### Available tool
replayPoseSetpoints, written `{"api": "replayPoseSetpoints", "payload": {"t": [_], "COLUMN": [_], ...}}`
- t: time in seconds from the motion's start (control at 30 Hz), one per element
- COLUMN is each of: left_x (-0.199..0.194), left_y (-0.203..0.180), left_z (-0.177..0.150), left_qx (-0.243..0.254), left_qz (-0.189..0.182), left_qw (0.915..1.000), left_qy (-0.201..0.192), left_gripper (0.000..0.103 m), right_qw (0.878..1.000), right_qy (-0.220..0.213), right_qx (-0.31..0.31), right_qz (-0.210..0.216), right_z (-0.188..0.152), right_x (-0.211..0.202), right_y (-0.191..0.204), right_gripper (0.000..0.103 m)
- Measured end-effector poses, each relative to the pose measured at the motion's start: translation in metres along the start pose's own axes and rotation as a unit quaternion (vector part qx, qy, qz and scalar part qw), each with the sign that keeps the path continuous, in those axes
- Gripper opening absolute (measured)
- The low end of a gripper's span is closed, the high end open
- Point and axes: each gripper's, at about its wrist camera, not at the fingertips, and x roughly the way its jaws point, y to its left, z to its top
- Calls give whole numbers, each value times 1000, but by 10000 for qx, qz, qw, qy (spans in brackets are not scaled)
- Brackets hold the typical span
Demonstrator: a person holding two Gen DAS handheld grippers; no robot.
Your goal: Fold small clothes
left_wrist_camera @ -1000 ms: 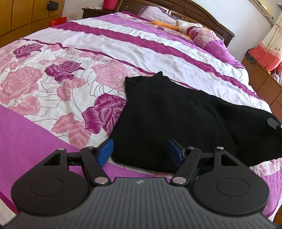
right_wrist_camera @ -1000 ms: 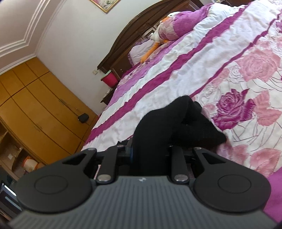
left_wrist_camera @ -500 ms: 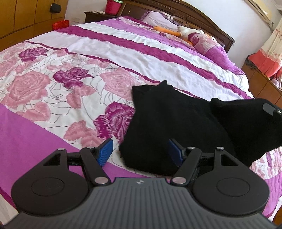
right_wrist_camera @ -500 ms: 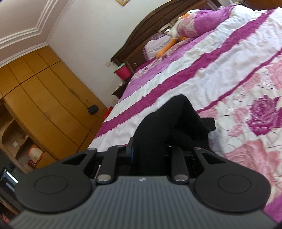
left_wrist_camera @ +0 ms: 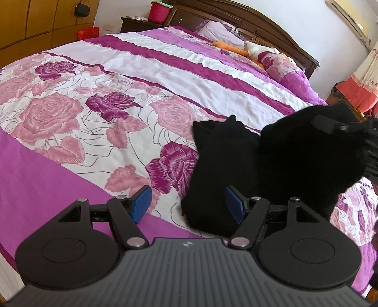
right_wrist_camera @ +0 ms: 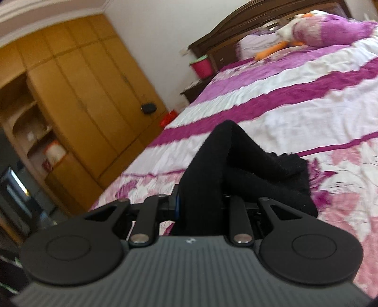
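Note:
A small black knit garment (left_wrist_camera: 224, 165) lies on the rose-patterned bedspread (left_wrist_camera: 70, 118). My left gripper (left_wrist_camera: 187, 203) is open, its blue pads (left_wrist_camera: 141, 203) hovering over the garment's near left corner without holding it. My right gripper (right_wrist_camera: 200, 205) is shut on the garment's other end (right_wrist_camera: 208, 174), lifted off the bed and carried over the flat part. In the left wrist view that raised end (left_wrist_camera: 307, 151) hangs at the right with the right gripper's black body (left_wrist_camera: 330, 124) behind it.
The bed's wooden headboard (left_wrist_camera: 248, 21) is at the far end with a plush duck (left_wrist_camera: 255, 48) and pillows. A wooden wardrobe (right_wrist_camera: 82, 94) and a nightstand with a red bin (left_wrist_camera: 158, 11) stand to the left of the bed.
My right gripper has lifted its end of the garment and carried it leftward over the flat part. My left gripper has stayed open and drifted slightly left.

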Motion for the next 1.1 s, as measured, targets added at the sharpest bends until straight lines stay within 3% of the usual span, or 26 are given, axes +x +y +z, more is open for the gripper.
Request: {"api": "replayPoseSetpoints", "payload": {"t": [0.23,0.43,0.77,1.1], "left_x": [4,3,-5,-23], "left_y": [14,26,23,13], "left_z": [0,-1,0,4], "left_qx": [-129,-244,-236,-162], "left_qz": [52,138,77,-72], "left_qw": [9999,9996,9996,9994], "left_qy": [-7,-21,-136,-288], "left_gripper": [73,73,74,74], "right_qw": [9958,9924,9950,9976], "right_qy": [811,1184,905,383], "right_qx": [-427,-308,-200,-123], "right_qz": [86,140,371,570], "right_z": [-18,-36,-43,-37], "right_x": [54,78,57,12], "right_y": [14,12,29,39], "right_gripper": [24,31,57,57]}}
